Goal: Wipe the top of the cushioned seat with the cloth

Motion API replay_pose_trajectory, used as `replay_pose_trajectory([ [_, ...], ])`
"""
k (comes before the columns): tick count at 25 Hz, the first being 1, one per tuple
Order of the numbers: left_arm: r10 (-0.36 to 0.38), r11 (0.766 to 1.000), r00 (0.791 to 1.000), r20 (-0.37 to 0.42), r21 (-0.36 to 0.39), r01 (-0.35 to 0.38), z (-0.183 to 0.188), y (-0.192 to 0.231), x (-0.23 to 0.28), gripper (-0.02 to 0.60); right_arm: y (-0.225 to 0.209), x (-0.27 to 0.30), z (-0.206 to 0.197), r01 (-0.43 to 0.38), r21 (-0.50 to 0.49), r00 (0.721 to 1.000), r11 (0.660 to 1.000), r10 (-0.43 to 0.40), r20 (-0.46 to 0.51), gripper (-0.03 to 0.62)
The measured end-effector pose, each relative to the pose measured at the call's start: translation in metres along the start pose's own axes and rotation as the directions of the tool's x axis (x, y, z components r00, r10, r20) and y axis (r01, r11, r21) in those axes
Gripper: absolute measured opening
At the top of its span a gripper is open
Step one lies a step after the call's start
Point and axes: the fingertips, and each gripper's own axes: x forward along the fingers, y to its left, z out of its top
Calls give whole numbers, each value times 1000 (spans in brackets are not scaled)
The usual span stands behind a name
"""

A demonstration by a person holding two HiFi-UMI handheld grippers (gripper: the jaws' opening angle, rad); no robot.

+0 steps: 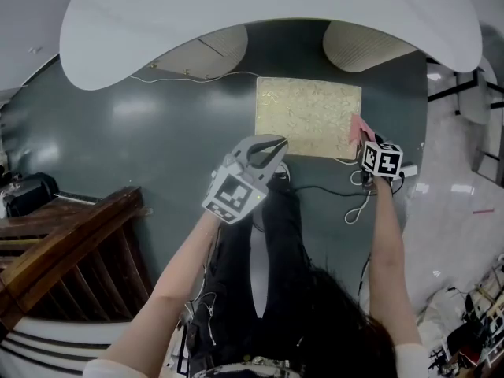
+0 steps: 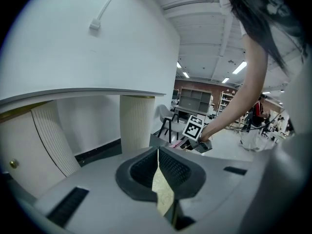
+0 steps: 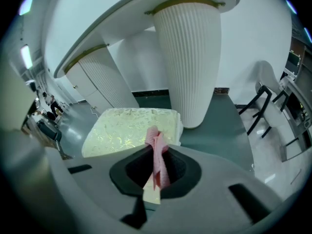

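Note:
The cushioned seat (image 1: pixel 309 118) is a pale yellow patterned block on the dark green floor, under a white table. My right gripper (image 1: pixel 365 138) hovers at the seat's front right corner, shut on a pink cloth (image 1: pixel 356 130). In the right gripper view the cloth (image 3: pixel 157 152) stands up between the jaws, with the seat (image 3: pixel 126 130) just beyond. My left gripper (image 1: pixel 272 143) is held above the seat's front left corner, jaws together and holding nothing. In the left gripper view that gripper (image 2: pixel 158 152) points level toward the right gripper (image 2: pixel 196 133); a sliver of seat shows through its narrow slit.
The white table top (image 1: pixel 268 22) overhangs the seat's far side on ribbed cream pedestals (image 3: pixel 187 57). Cables (image 1: pixel 358 203) trail on the floor by the seat's front right. Dark wooden furniture (image 1: pixel 71 250) stands to the left. A black chair (image 3: pixel 263 106) stands to the right.

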Motion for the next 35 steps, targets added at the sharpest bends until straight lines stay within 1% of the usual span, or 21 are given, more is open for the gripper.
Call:
replay_pose_trajectory([
  [4, 29, 1000, 1000, -1, -7, -29, -5, 15, -13, 6, 53, -2, 8, -92, -45, 995, 995, 94, 36, 11],
  [7, 52, 999, 999, -3, -17, -52, -13, 25, -27, 6, 102, 6, 2, -164, -80, 986, 983, 166, 24, 11],
  [12, 74, 997, 997, -13, -27, -74, -30, 37, -51, 6, 188, 29, -15, -270, -124, 963, 955, 271, -14, 11],
  [16, 83, 996, 996, -16, -45, -83, -40, 41, -62, 6, 237, 45, -24, -326, -139, 946, 935, 323, -43, 11],
  [20, 87, 995, 996, -25, -50, -89, -49, 44, -75, 6, 269, 57, -29, -351, -141, 936, 926, 345, -70, 11],
  [23, 98, 993, 995, -28, -59, -99, -56, 47, -82, 6, 280, 66, -35, -356, -150, 934, 922, 344, -101, 11],
  [26, 106, 992, 994, -30, -65, -108, -58, 52, -85, 6, 274, 73, -40, -334, -135, 940, 933, 319, -122, 11],
  [30, 105, 992, 994, -29, -68, -107, -57, 53, -83, 6, 249, 72, -45, -293, -121, 952, 949, 277, -134, 11],
  [35, 88, 994, 996, -24, -63, -89, -52, 47, -71, 6, 199, 61, -52, -222, -101, 969, 970, 208, -133, 11],
])
